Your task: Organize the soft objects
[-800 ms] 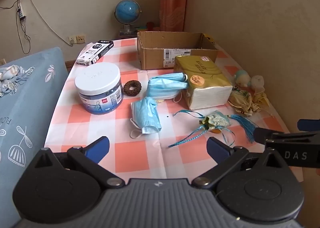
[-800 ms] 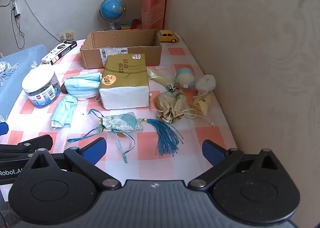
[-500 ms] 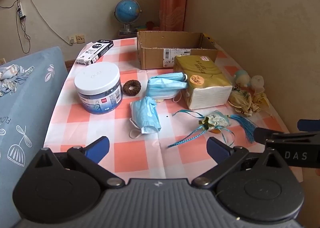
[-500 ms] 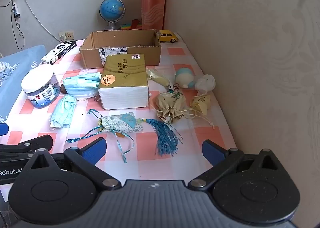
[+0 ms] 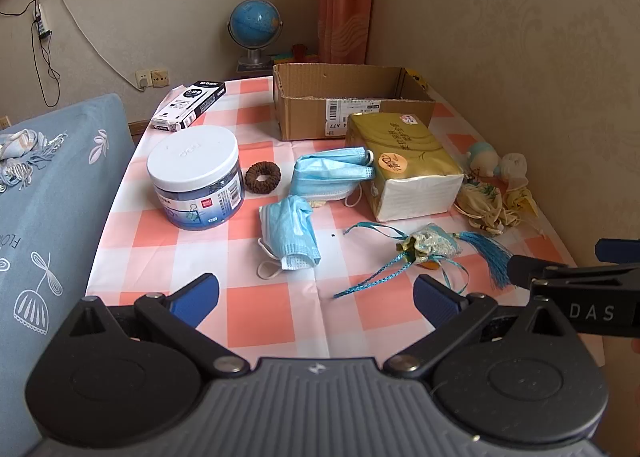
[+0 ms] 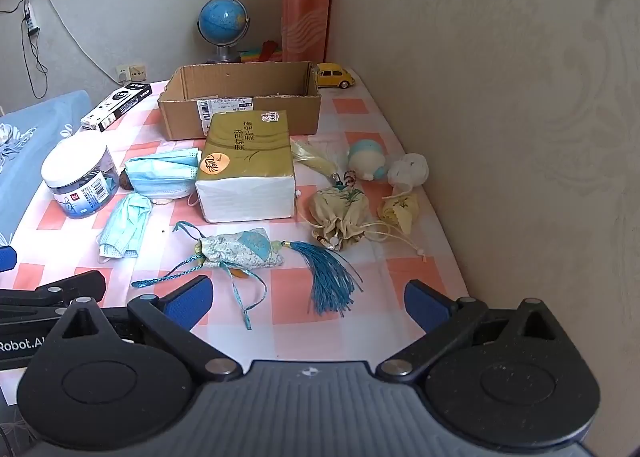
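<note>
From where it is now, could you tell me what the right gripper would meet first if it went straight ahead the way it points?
Probably the blue tassel of the brocade sachet, which lies just ahead between the open fingers of the right gripper; depth is hard to judge.

Both grippers: black linkage arms, silver pivot screws, ribbed grey body, blue-padded fingers [image 5: 192,299].

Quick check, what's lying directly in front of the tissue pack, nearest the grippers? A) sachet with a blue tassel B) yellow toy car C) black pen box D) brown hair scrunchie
A: the sachet with a blue tassel lies on the checked cloth just in front of the tissue pack, on the side nearest the cameras.
</note>
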Demonstrator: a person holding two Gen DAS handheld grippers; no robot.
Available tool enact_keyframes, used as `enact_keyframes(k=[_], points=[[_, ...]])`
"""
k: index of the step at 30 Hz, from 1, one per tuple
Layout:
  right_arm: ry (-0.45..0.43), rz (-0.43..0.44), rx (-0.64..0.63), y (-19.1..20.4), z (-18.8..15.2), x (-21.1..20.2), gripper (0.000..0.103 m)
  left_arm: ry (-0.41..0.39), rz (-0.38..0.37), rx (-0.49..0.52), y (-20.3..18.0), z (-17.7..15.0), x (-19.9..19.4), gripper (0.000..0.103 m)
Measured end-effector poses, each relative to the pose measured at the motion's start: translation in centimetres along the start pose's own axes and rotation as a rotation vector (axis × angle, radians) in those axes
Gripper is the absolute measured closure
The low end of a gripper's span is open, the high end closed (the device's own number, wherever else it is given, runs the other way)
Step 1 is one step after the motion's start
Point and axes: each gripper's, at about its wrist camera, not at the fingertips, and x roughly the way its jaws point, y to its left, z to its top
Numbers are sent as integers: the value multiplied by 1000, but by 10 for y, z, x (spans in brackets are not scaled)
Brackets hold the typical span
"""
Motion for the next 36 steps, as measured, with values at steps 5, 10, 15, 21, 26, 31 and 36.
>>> enact_keyframes(k=[5, 10, 15, 21, 26, 31, 36], points=[[-6, -1, -1, 0, 0, 1, 0, -6, 1, 1, 0, 0, -1, 0], [-9, -3, -3, 0, 1, 1, 0, -6, 1, 2, 0, 1, -1, 0], [-10, -3, -2, 0, 1, 1, 0, -5, 2, 1, -1, 1, -1, 0], [-13, -4, -3, 0, 0, 1, 0, -4, 1, 0, -1, 1, -1, 0], [-13, -7, -6, 0, 1, 2, 0, -4, -1, 0, 0, 2, -1, 0], [-17, -9, -8, 0, 2, 3, 0, -6, 2, 1, 1, 2, 0, 0], [-20, -11, -12, 0, 3, 3, 0, -6, 2, 2, 1, 2, 0, 0]])
